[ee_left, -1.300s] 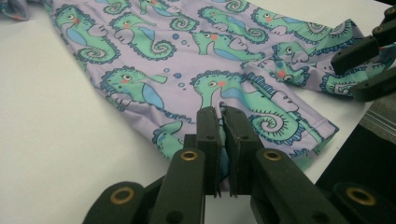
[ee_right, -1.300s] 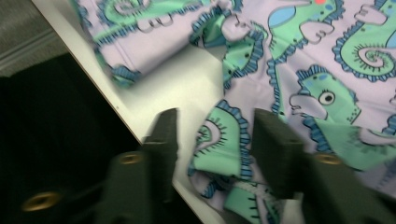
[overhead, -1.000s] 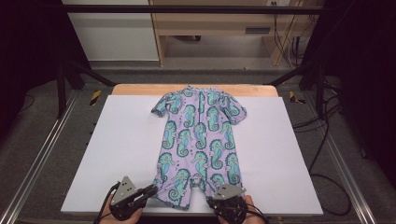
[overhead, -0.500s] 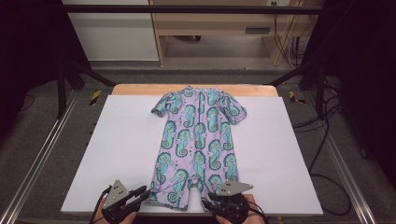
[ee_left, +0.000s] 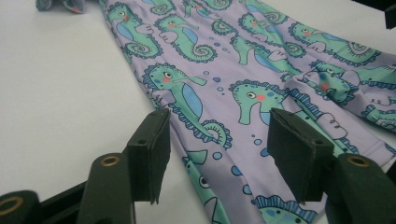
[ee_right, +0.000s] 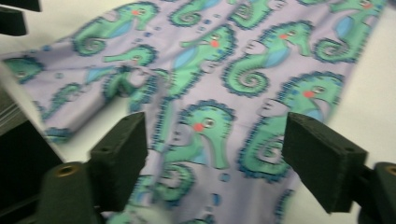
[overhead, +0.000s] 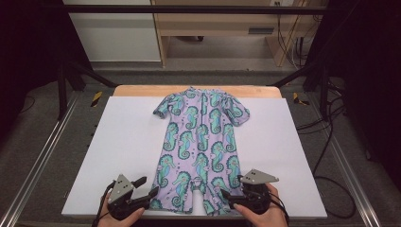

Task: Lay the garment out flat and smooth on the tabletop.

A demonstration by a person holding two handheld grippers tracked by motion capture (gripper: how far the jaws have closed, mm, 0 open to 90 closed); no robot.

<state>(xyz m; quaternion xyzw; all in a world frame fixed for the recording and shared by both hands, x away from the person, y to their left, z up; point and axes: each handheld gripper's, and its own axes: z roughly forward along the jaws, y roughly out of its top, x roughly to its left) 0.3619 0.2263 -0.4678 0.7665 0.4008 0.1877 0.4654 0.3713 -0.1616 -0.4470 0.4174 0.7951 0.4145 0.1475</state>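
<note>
A lilac baby romper [overhead: 201, 142] printed with green seahorses lies flat, face up, on the white board [overhead: 118, 142], neck at the far side and legs toward me. My left gripper [overhead: 147, 187] is at the left leg's hem. Its jaws have just been opening and now stand apart [ee_left: 222, 154], with the cloth [ee_left: 233, 84] lying loose on the board between them. My right gripper [overhead: 226, 198] is by the right leg's hem. Its jaws have also just been opening and stand wide [ee_right: 219, 158] over the fabric [ee_right: 210, 70], not pressing on it.
The board rests on a wooden table [overhead: 142, 91] inside a metal frame with rails [overhead: 42, 156] along both sides. Cables [overhead: 331, 127] trail over the floor at the right. A wooden cabinet [overhead: 213, 28] stands beyond the table.
Both grippers' jaws have gone from shut on the leg hems to open, so the cloth is let go. The right gripper has shifted to the right, off the leg.
</note>
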